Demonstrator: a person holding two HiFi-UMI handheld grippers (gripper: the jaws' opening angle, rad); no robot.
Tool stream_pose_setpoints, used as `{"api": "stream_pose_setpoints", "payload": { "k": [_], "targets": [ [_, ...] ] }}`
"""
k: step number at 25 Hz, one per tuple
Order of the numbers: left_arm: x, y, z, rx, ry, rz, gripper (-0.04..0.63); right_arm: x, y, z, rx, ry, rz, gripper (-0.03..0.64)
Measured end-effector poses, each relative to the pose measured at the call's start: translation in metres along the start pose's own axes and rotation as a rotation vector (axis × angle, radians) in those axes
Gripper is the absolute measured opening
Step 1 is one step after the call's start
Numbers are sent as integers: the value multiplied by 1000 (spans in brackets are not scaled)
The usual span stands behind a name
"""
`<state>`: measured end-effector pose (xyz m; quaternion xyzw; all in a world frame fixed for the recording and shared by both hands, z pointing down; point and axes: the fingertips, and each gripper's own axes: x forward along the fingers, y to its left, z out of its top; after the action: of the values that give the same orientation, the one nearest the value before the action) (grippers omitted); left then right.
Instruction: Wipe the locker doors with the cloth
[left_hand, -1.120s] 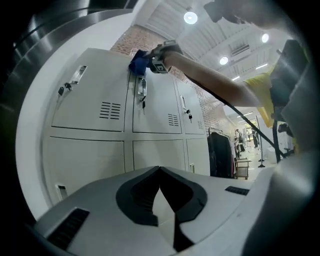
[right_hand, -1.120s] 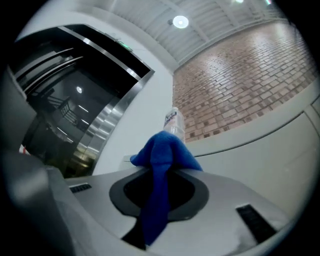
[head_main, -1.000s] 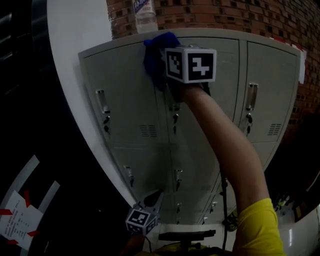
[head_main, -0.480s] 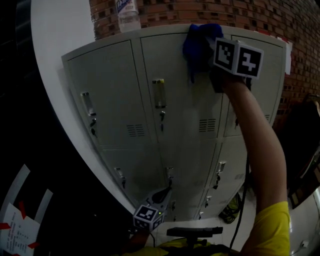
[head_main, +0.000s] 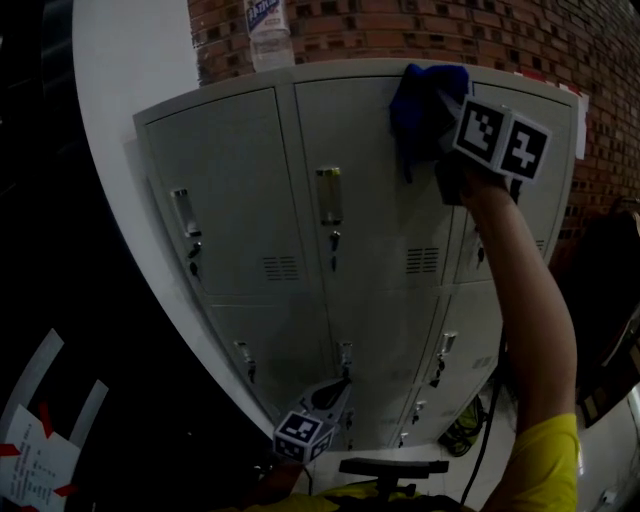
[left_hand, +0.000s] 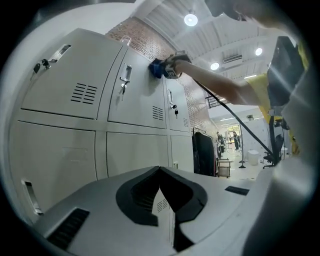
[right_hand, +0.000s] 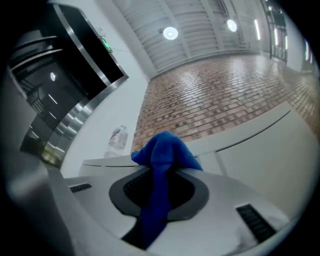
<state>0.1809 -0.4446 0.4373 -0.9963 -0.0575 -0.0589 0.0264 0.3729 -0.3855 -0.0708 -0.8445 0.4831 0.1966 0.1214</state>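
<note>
1. Over the last second my right gripper (head_main: 447, 125) has been carrying the blue cloth (head_main: 418, 100) rightwards along the top of the lockers (head_main: 250, 200). It started near the seam by the left door and is now sitting at the upper right corner of the middle top door (head_main: 365, 190).
2. The right jaws are clamping on the cloth. In the right gripper view a bunched fold is rising above them and a tail is hanging down between them.
3. The cloth is lying against the grey door just under the top edge. It seems to be pressing on the metal, though the dim head view is not letting me be sure.
4. My bare arm (head_main: 525, 300) is reaching steeply up to that corner, with a yellow sleeve (head_main: 535, 465) showing at the shoulder.
5. My left gripper (head_main: 332, 392) is hanging low, near the bottom row of doors and well apart from the cloth. Its jaws are resting together with nothing between them.
6. A clear bottle (head_main: 268, 30) is standing on top of the lockers above the left door, in front of the brick wall (head_main: 480, 30).
</note>
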Motion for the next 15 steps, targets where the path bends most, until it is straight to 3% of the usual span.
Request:
{"api": "stream_pose_setpoints", "payload": {
  "k": [4,6,10,15],
  "targets": [
    [-11,17,-7,-23,-25,56,6,19,127,-47,4,83,277,66],
    [-14,22,-11,-39,-42,75,6,31,172,-78,3,151,349,66],
    [-21,26,-17,-54,-27,89,6,54,189,-117,-12,222,337,66],
    [-23,29,-13,-72,30,101,6,46,151,-105,-43,171,275,66]
  ]
}}
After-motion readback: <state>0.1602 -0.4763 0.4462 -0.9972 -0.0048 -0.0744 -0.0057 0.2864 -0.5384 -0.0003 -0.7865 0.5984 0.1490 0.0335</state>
